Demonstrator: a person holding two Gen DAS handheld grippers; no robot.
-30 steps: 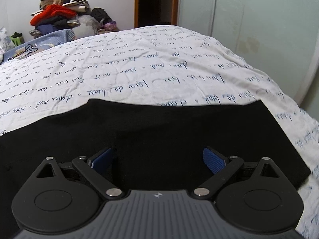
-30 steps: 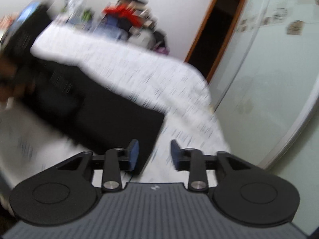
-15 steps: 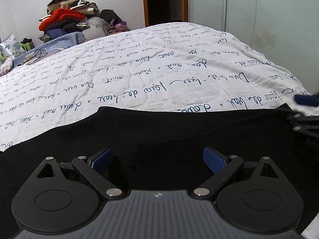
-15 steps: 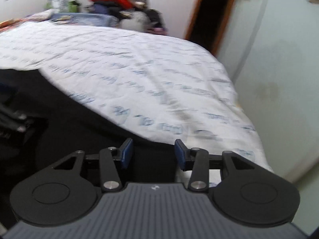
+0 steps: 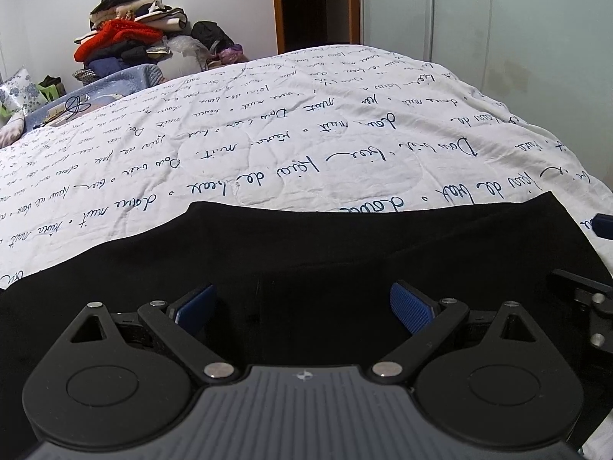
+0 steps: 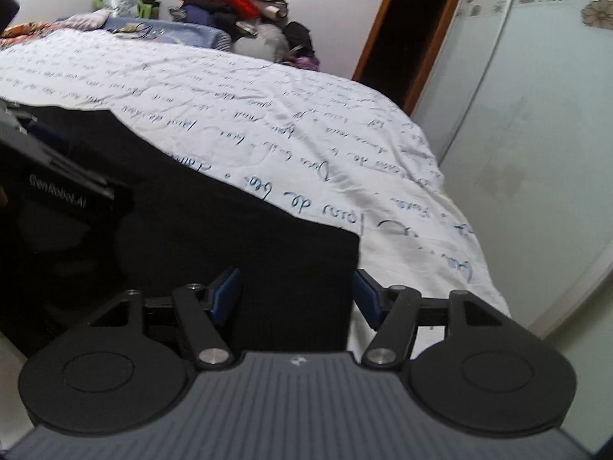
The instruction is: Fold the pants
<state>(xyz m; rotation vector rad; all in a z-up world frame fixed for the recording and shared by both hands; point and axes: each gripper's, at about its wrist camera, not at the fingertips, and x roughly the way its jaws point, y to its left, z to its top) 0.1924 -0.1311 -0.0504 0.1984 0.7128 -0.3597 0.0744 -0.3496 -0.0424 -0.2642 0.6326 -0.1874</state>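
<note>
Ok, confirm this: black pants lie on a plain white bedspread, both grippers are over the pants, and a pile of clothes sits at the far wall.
One thing is wrong: the bedspread is not plain. The left wrist view shows it white with dark blue handwriting printed all over. The rest holds: the black pants lie on it, the left gripper and right gripper are both over them, and the pile of clothes sits at the far wall.

Your flat black fabric pants (image 5: 306, 253) lie on the white script-printed quilted bedspread (image 5: 306, 126), along its near edge. Heaped pile of mixed clothes (image 5: 130, 38) sits behind the bed at 11 o'clock, dark wood-framed doorway (image 5: 314, 4) at 12, pale wardrobe panel (image 5: 517, 19) at 2.
</note>
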